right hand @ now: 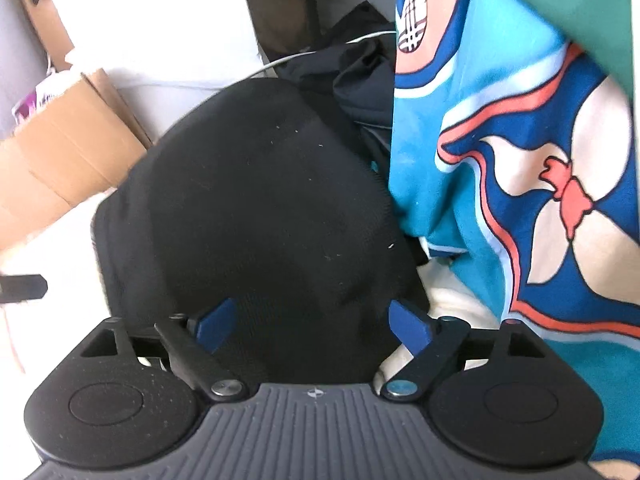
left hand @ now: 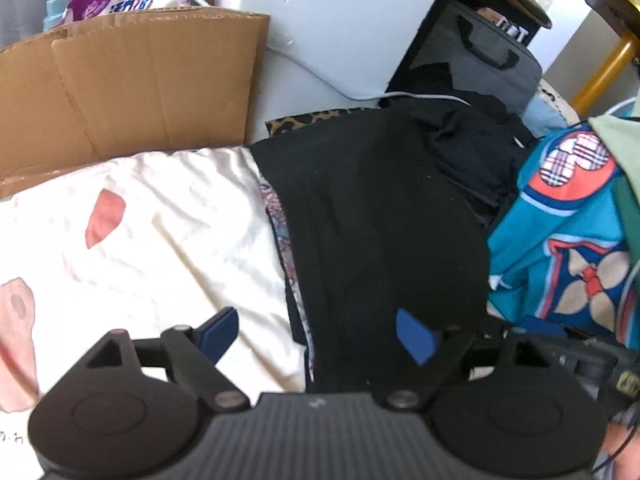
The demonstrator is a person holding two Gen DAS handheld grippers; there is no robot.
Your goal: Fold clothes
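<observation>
Black folded garment [left hand: 380, 220] below | my left gripper [left hand: 318, 334] tilted downward, released | my right gripper [right hand: 312, 326] likewise, released

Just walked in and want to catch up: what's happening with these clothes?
A person is folding clothes with a gripper in each hand. A folded black garment lies on the cream sheet, beside a bright teal patterned cloth. The left gripper and the right gripper are both open above the black garment, holding nothing.
</observation>
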